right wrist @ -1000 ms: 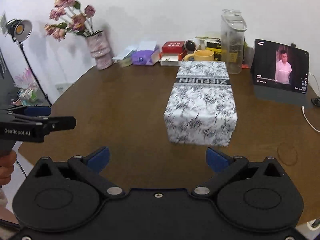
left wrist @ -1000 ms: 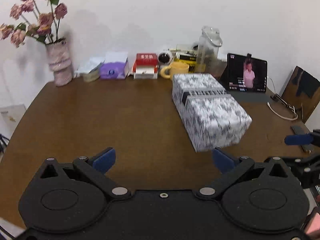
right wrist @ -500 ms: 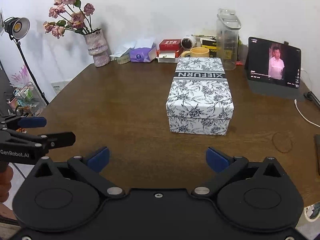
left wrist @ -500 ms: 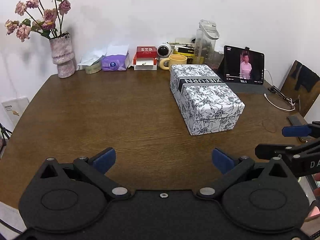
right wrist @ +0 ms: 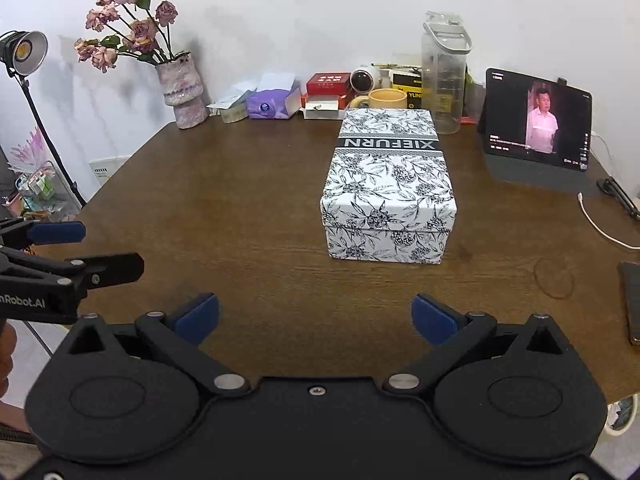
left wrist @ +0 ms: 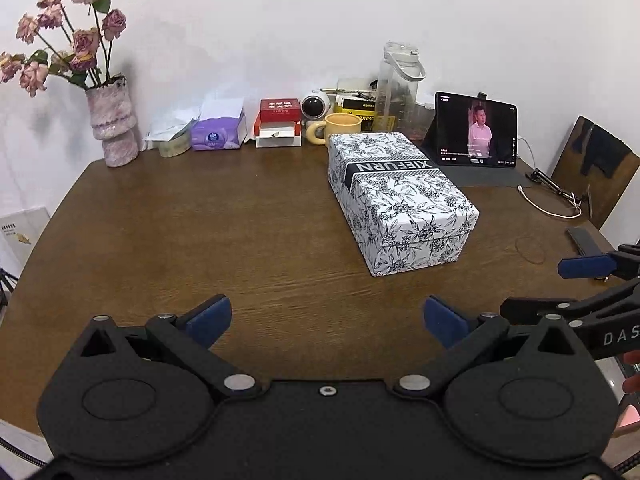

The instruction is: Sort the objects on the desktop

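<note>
1. Patterned box [right wrist: 387, 184]: lidded, on the table [right wrist: 240, 216] at 12 o'clock in the right wrist view; long axis runs 12 to 6, lettered band toward the far end.
2. Left gripper [left wrist: 326, 320]: jaws spread, empty.
3. Right gripper [right wrist: 316, 316]: jaws spread, empty.
4. Change: the box appears farther off than a second ago; both grippers have drawn back.

A studio lamp [right wrist: 25, 52] on a thin black stand glows beside the white wall [right wrist: 320, 8], off the brown counter's [right wrist: 224, 200] far left corner as I see it. Below it, a wire rack [right wrist: 36, 188] of coloured oddments sits on the floor near a wall socket [right wrist: 105, 168]. A white booklet [left wrist: 22, 232] lies past the counter's left edge; a dark wooden board [left wrist: 596, 176] leans beyond its right edge.
</note>
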The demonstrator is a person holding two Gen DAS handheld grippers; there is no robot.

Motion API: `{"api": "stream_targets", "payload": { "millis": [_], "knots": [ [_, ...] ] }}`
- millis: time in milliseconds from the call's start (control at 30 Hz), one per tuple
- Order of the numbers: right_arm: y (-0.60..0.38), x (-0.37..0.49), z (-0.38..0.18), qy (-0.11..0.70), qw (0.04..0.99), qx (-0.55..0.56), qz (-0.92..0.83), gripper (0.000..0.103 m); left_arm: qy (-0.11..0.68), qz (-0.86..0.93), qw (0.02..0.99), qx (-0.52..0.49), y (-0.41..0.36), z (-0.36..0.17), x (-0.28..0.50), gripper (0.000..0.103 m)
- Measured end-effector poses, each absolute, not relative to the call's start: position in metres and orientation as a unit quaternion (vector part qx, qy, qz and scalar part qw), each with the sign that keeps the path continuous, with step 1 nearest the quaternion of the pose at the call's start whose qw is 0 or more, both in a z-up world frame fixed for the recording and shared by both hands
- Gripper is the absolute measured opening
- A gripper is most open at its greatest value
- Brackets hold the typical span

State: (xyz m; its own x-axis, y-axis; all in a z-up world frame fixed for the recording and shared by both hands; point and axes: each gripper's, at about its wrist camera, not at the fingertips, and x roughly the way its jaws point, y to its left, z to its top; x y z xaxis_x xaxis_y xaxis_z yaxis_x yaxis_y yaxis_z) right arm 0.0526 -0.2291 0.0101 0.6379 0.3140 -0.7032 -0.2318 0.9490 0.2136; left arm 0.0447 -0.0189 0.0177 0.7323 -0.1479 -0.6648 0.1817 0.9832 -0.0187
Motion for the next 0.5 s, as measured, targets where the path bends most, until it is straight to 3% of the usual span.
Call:
{"api": "stream_targets", "payload": {
  "millis": [500],
  "knots": [
    [-0.2330, 0.0547, 0.0076, 0.404, 0.901, 0.057, 0.148, 0.103, 0.368, -0.096, 0.924, 0.023, -0.0227, 0.0140, 0.0477, 0.103]
  ]
}}
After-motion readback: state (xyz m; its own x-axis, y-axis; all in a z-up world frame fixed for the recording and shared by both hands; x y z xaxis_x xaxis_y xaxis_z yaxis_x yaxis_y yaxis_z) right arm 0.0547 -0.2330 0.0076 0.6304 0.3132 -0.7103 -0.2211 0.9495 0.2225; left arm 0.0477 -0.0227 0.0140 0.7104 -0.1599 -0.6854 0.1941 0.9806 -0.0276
